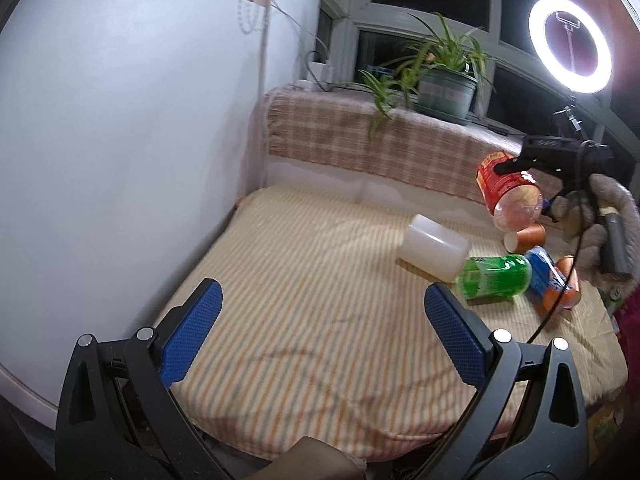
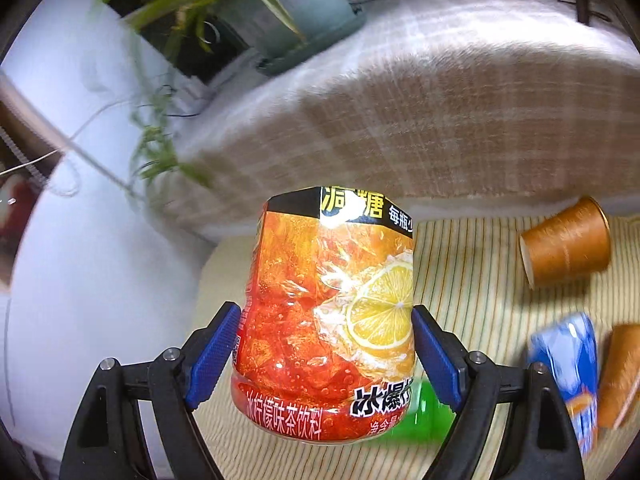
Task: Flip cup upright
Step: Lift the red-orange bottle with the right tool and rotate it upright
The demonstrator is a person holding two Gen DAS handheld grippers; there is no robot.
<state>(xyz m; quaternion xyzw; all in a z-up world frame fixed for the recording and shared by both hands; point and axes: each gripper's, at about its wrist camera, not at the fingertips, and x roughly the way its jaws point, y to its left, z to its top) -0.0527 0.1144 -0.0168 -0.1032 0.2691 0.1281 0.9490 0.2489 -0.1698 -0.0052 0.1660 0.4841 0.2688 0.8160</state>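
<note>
My right gripper (image 2: 324, 344) is shut on a red lemon-tea cup (image 2: 324, 312) cut from a bottle, held in the air above the striped table. In the left wrist view this red cup (image 1: 506, 188) hangs tilted, its clear rounded base pointing down toward me, with the right gripper (image 1: 516, 166) on it. My left gripper (image 1: 322, 320) is open and empty, low over the near part of the table. A white translucent cup (image 1: 434, 246) lies on its side ahead of it.
A green cup (image 1: 496, 276), a blue cup (image 1: 540, 268) and two orange paper cups (image 1: 526, 237) (image 1: 568, 284) lie on their sides on the striped cloth (image 1: 300, 320). A white wall (image 1: 120, 140) stands left. A checked ledge (image 1: 360, 140) with a potted plant (image 1: 444, 84) and ring light (image 1: 570, 44) is behind.
</note>
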